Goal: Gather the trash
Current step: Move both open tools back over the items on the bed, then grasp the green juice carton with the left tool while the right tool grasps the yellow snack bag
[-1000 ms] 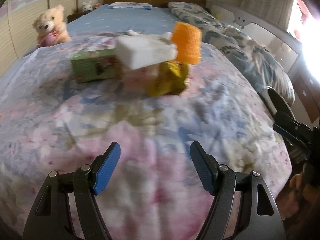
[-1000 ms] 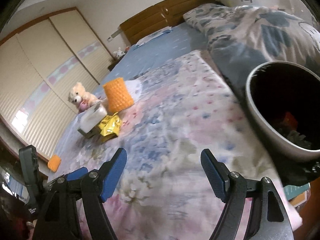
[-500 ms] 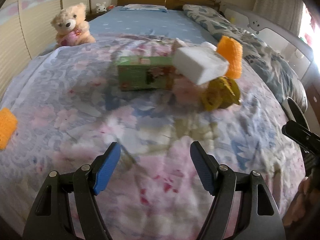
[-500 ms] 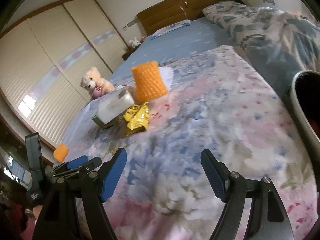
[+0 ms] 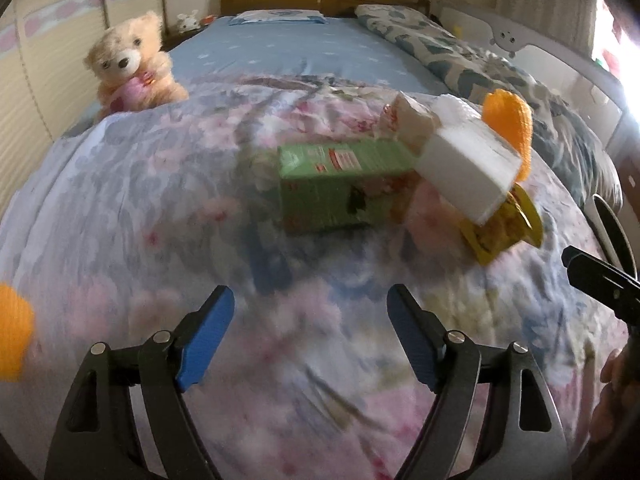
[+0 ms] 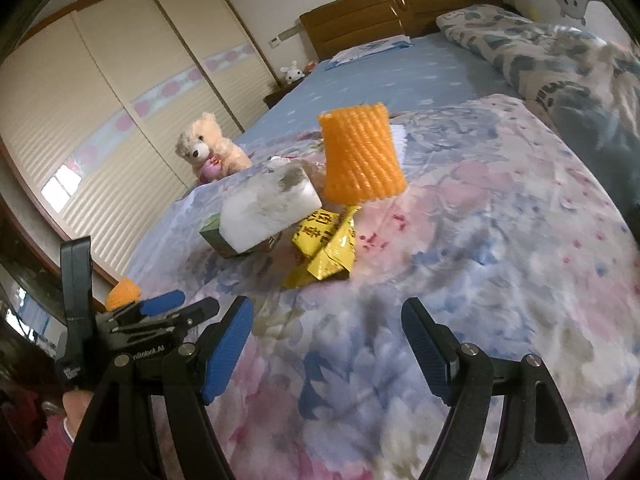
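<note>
Both my left claw and right claw gape empty, the left just widened. The trash pile sits ahead; nudging the leaning white foam block could scatter it.

Two orange foam nets; one green box; one white block; one yellow wrapper.

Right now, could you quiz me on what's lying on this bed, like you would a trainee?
1. True or false: the left gripper holds the green box.
2. What leans across the green box? A) teddy bear B) white foam block C) pillow
3. What colour is the crumpled wrapper below the orange foam net?

Key: 1 false, its fingers are empty; 2 B; 3 yellow.
</note>
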